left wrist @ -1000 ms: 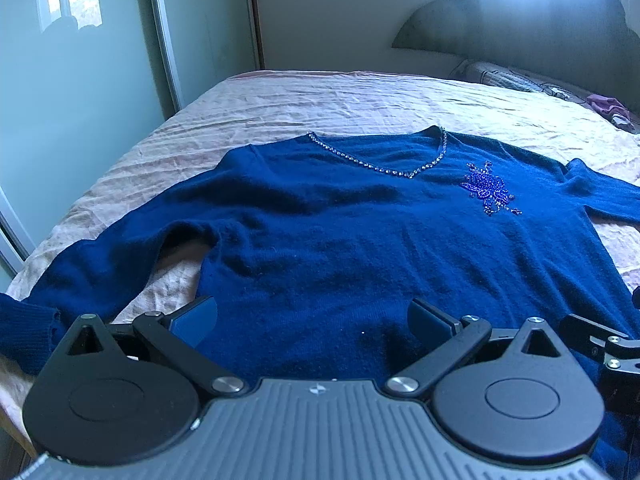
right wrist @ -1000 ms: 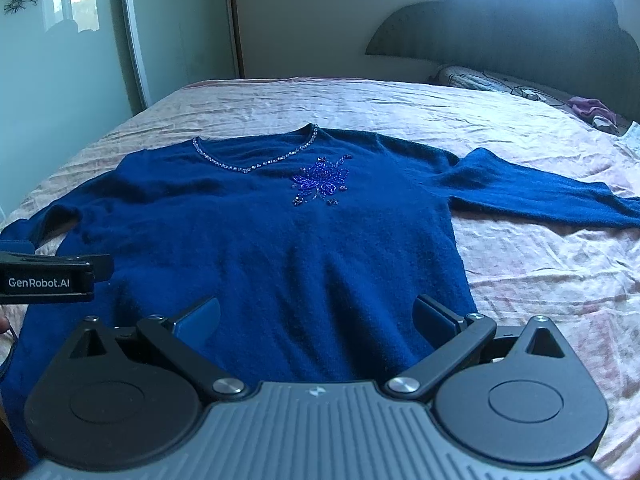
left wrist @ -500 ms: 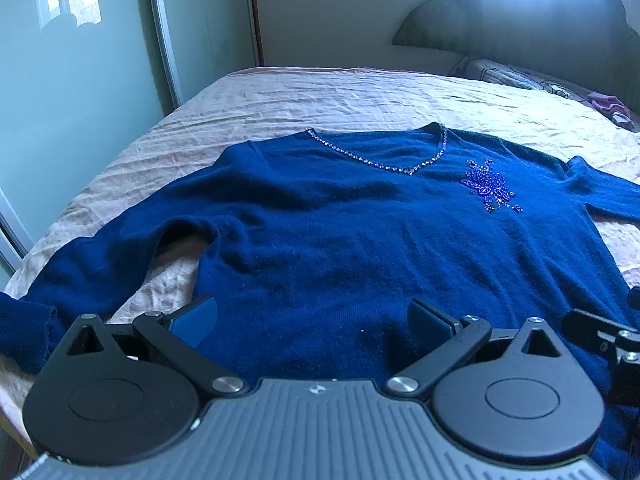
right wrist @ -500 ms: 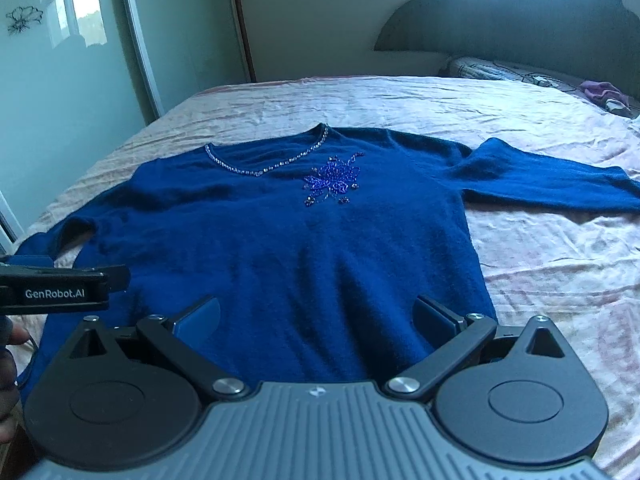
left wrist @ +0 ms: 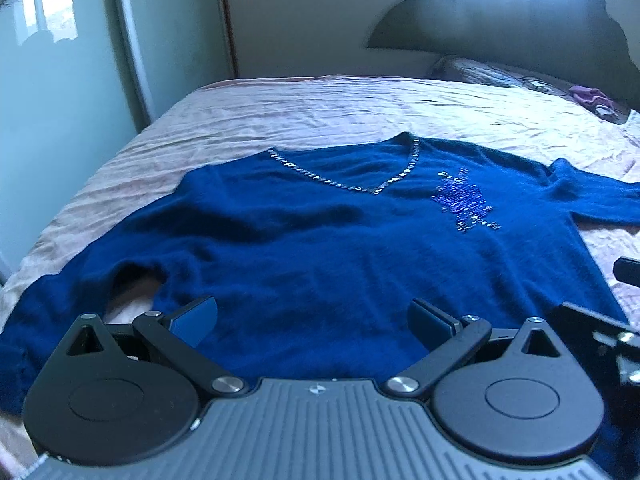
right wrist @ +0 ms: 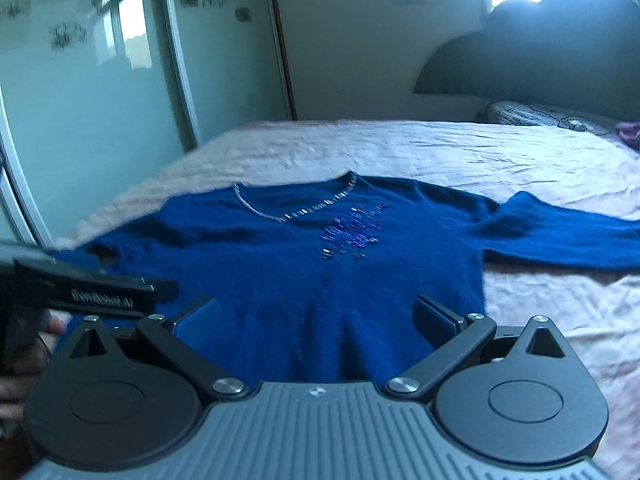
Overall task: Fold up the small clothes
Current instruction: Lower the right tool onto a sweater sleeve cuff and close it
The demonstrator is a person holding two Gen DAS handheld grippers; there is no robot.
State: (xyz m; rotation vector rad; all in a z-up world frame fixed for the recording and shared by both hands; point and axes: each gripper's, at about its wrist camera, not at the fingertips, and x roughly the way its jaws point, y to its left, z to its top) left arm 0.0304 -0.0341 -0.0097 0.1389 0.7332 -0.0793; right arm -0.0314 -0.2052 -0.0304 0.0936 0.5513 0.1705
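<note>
- Our left gripper (left wrist: 312, 318) hangs spread wide over the near hem of the blue sweater (left wrist: 340, 248), gripping nothing; our right gripper (right wrist: 316, 320) is just as wide and just as empty, over the hem a little further right.
- The sweater lies face up and flat on the pink bedsheet (left wrist: 320, 108), neckline trim (left wrist: 344, 184) at the far side, beaded flower (right wrist: 352, 232) on the chest, one sleeve (right wrist: 568, 240) stretched out to the right, the other sleeve (left wrist: 52, 312) running off to the near left.
- We judge that no fold has begun, so the risks are all in the first pinch.
- The knit looks thick and fuzzy: a shallow bite could take only the top layer, and lifting would then pull front from back instead of folding both.
- A deep bite could catch the bedsheet too, and the wrinkled sheet would drag along and skew the sweater.
- The left sleeve bunches near the armpit, where a patch of sheet shows through; folding over that lump would leave a crooked edge.
- Our two tools sit close together, each showing in the other's view; crossing them could make them knock.
- The beads may snag if dragged against the knit.
</note>
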